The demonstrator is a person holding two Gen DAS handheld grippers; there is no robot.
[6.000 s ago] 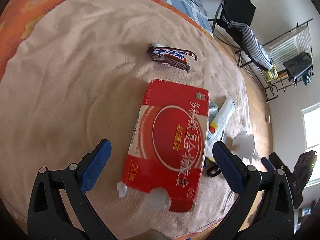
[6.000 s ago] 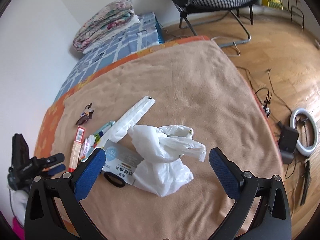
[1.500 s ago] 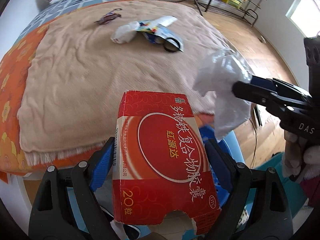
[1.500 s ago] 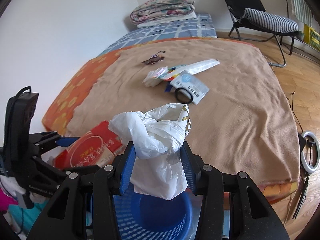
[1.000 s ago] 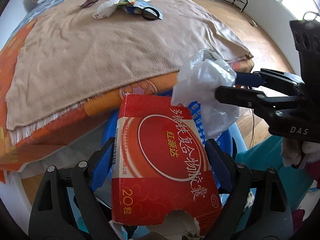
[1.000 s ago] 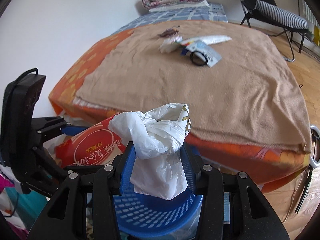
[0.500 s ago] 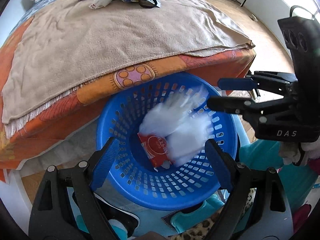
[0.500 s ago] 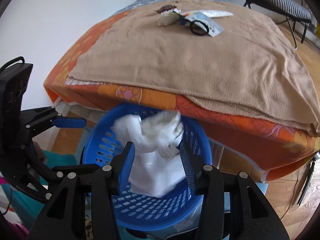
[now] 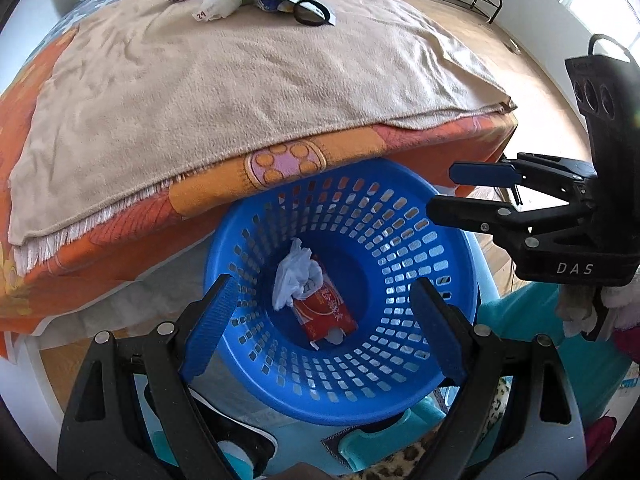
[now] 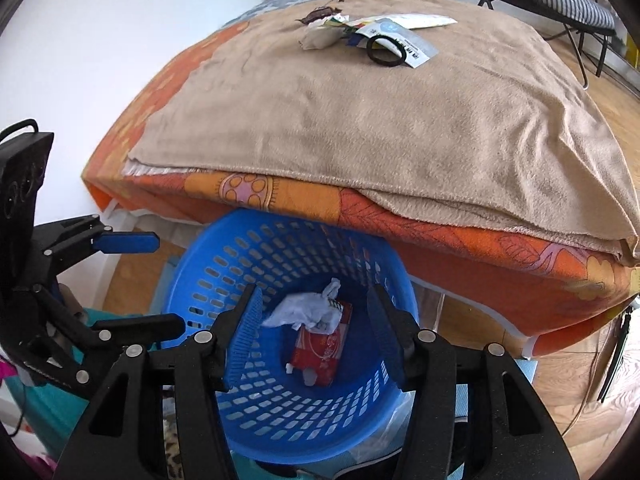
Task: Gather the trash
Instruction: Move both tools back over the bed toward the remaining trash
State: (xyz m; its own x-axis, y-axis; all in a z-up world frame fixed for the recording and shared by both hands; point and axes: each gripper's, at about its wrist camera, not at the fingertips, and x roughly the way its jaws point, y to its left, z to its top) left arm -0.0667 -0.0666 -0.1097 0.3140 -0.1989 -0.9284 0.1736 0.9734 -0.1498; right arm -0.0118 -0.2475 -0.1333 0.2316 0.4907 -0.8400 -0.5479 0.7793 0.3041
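Left wrist: crumpled white bag (image 9: 294, 280)

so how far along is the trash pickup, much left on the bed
Done: the red box and white plastic bag lie in the blue basket. In hand: nothing; the left gripper is open, the right gripper is opening, empty. Left: the wrappers and black ring on the blanket.

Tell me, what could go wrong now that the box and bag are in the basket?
The white plastic bag lies loosely on the red box in the blue basket; being light, it might drift out. Both tongs, left and right, hang open over the rim and could bump it. More litter still waits far back on the bed.
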